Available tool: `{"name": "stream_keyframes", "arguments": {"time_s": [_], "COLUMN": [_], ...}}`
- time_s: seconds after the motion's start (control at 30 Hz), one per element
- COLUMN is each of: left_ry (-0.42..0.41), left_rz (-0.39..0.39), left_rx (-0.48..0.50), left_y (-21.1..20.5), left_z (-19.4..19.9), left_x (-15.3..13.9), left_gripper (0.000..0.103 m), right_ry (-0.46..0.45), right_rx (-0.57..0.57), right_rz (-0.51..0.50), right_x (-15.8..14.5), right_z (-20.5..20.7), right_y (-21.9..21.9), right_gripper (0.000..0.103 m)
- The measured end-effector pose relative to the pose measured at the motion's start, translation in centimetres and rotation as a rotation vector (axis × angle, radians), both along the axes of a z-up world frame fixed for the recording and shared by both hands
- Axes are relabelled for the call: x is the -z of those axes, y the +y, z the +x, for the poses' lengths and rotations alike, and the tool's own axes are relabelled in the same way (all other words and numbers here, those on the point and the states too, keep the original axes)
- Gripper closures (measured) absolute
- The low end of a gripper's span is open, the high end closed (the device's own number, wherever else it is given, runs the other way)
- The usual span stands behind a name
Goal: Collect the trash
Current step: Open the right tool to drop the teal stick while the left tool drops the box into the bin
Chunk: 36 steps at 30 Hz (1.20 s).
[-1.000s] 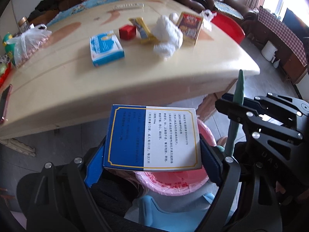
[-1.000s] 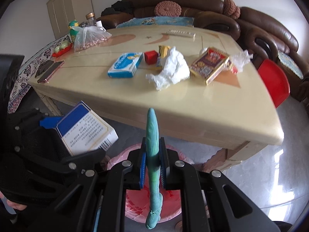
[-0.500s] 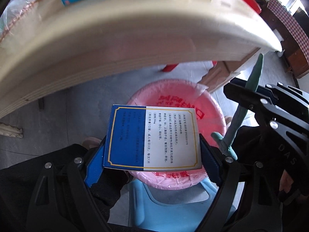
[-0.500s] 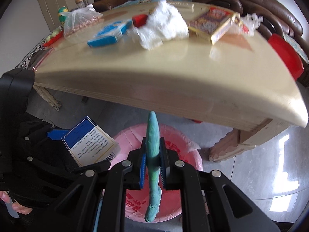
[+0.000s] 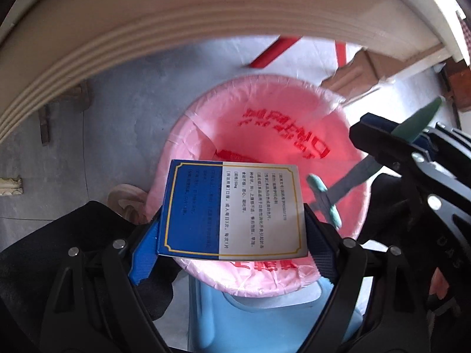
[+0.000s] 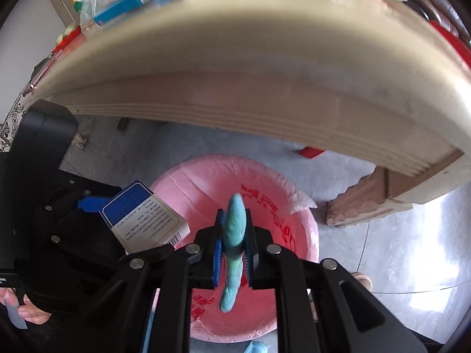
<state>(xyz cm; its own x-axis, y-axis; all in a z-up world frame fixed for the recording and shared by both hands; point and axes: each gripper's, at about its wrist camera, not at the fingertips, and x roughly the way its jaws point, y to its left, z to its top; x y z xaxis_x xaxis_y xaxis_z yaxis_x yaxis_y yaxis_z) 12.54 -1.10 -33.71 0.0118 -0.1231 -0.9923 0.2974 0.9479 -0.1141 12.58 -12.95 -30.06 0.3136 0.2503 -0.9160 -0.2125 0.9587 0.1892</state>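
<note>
Left wrist view: grey tiled floor [image 5: 126, 111] under the cream table edge [image 5: 147, 23]. Left gripper [image 5: 232, 235] clamps a blue-and-white box [image 5: 235, 209] over the pink-lined bin [image 5: 282, 111]. Right gripper [image 6: 234, 253] pinches a teal strip [image 6: 234, 229] above the same bin.
</note>
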Motion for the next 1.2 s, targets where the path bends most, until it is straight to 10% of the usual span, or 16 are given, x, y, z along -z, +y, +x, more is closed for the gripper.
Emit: {"name": "stream_keyframes", "arguments": {"time_s": [0.33, 0.47, 1.03, 1.2], "left_ry": [0.165, 0.181, 0.025, -0.04], "left_rz": [-0.02, 0.01, -0.174, -0.087], "left_rx": [-0.046, -0.034, -0.021, -0.018], "left_y": [0.3, 0.1, -0.1, -0.4], "left_z": [1.1, 1.3, 1.2, 0.9], "left_x": [4.0, 4.6, 1.3, 0.2], "left_gripper": [0.019, 0.019, 0.017, 0.014], "right_ry": [0.071, 0.049, -0.029, -0.057], "right_rx": [-0.023, 0.01, 0.094, 0.098], "right_rz": [0.046, 0.022, 0.075, 0.064], "right_x": [2.6, 2.6, -0.6, -1.5], "right_z": [0.9, 0.8, 0.7, 0.2], "right_y": [-0.8, -1.4, -3.8, -3.9], "right_gripper": [0.086, 0.038, 0.038, 0.038]}}
